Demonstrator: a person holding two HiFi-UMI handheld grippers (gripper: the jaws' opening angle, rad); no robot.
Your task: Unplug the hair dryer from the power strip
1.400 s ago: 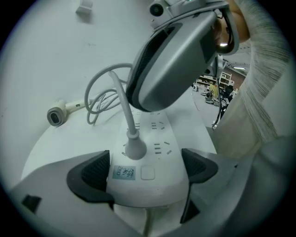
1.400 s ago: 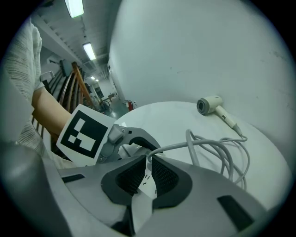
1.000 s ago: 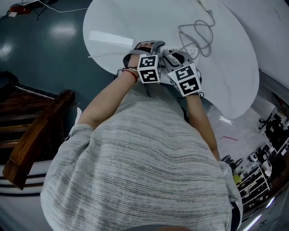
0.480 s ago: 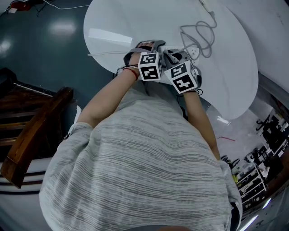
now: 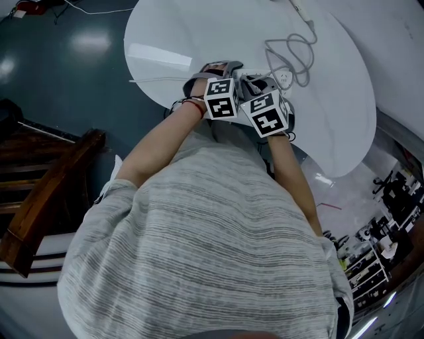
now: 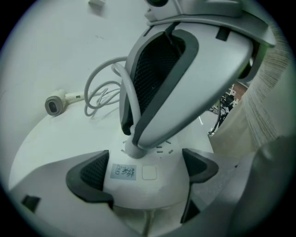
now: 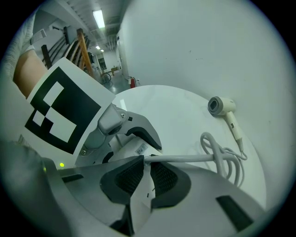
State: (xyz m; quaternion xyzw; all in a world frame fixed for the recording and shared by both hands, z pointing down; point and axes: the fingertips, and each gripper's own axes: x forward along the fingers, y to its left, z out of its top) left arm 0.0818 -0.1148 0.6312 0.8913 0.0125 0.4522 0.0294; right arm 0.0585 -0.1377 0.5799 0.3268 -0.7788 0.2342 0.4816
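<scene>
A white power strip (image 6: 148, 180) lies near the edge of a round white table (image 5: 199, 26). My left gripper (image 6: 145, 163) is shut on the strip, one dark pad on each side of it. The hair dryer's white plug (image 6: 132, 149) stands in the strip, and my right gripper (image 7: 144, 159) is shut on that plug from above. From the plug the grey cord (image 7: 226, 157) runs in loose coils to the white hair dryer (image 7: 222, 107), which lies on its side farther off. In the head view both grippers (image 5: 222, 69) (image 5: 258, 83) sit side by side at the table's near edge.
The person's grey striped shirt (image 5: 212, 251) fills the lower head view. Dark floor surrounds the table, with brown wooden furniture (image 5: 53, 192) at the left and cluttered shelves (image 5: 377, 245) at the lower right. A small white object (image 6: 97, 3) lies far off on the table.
The right gripper's marker cube has shifted slightly left and up, closer to the left one. Both grips are unchanged and the plug still sits in the strip.
</scene>
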